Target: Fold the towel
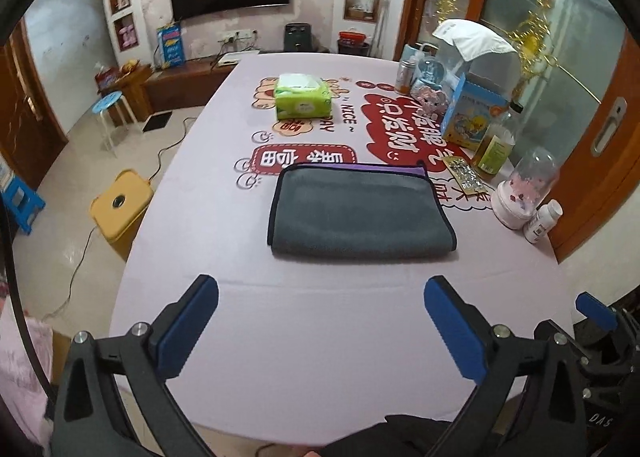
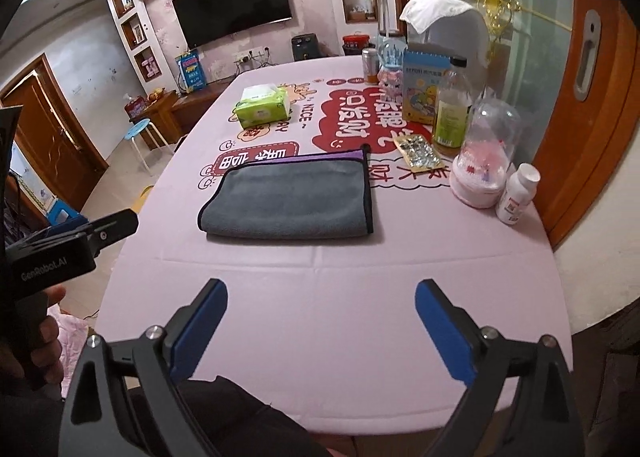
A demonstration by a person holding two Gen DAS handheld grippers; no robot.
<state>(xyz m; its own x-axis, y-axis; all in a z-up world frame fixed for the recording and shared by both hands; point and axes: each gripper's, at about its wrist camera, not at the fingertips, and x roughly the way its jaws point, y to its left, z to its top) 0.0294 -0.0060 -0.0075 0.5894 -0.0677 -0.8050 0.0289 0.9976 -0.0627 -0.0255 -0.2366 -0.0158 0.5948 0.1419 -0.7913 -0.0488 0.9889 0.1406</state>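
Left view: your left gripper [image 1: 321, 289], jaws spread, empty; towel [image 1: 360, 213] at 12 o'clock, folded once, flat on table [image 1: 320, 337].

Right view: your right gripper [image 2: 321, 293], jaws spread, empty; towel [image 2: 288, 201] at 11 o'clock. Next, likely: pinch one short edge for a second fold.

The folded towel [image 1: 360, 213] is grey, black-edged, with a purple underside. The tablecloth [image 1: 320, 321] is pale pink with red-and-white printed characters. The tissue pack [image 1: 302, 101] is lime green.

Both wrist cameras look forward and slightly down from the table's [image 1: 320, 337] near edge, side by side, sharing the towel [image 1: 360, 213] and far clutter.
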